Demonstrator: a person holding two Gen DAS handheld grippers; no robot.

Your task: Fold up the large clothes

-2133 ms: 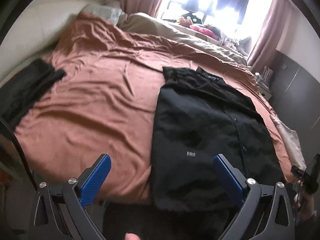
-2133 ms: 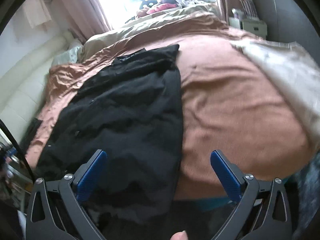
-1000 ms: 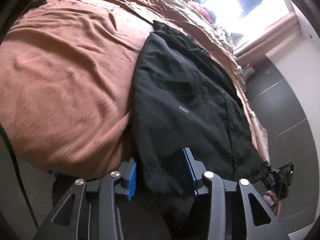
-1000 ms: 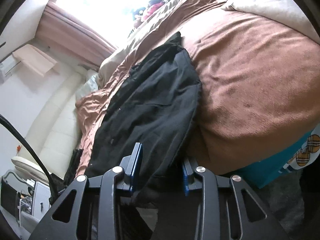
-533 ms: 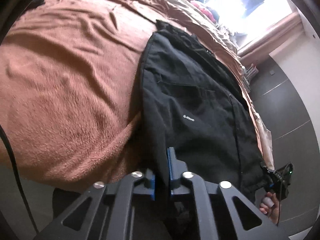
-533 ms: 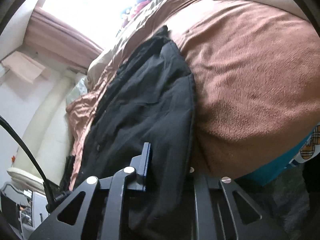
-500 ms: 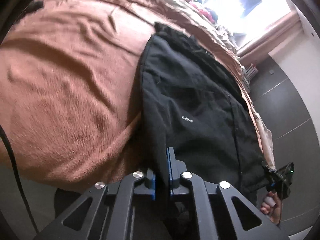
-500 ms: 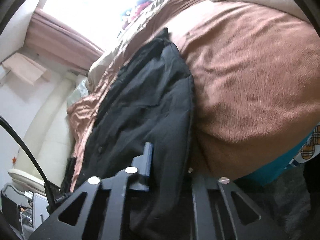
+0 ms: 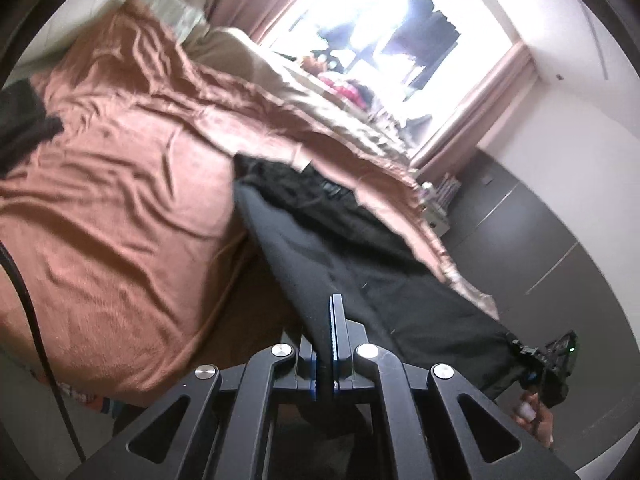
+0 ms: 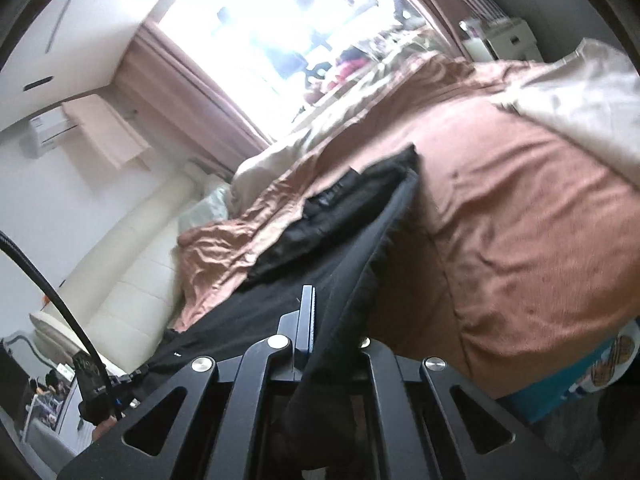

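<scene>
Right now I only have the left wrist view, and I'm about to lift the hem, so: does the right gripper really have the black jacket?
Observer: Yes. In the right wrist view the right gripper has its jaws shut on the black jacket hem.
Operator: Anything lying on the bed that side?
Observer: A cream blanket covers the far right corner of the brown fleece bedspread, apart from the jacket.
Operator: Is the hem off the bed there?
Observer: Yes, the jacket's edge rises from the bedspread to the gripper, with shadow beneath.
</scene>
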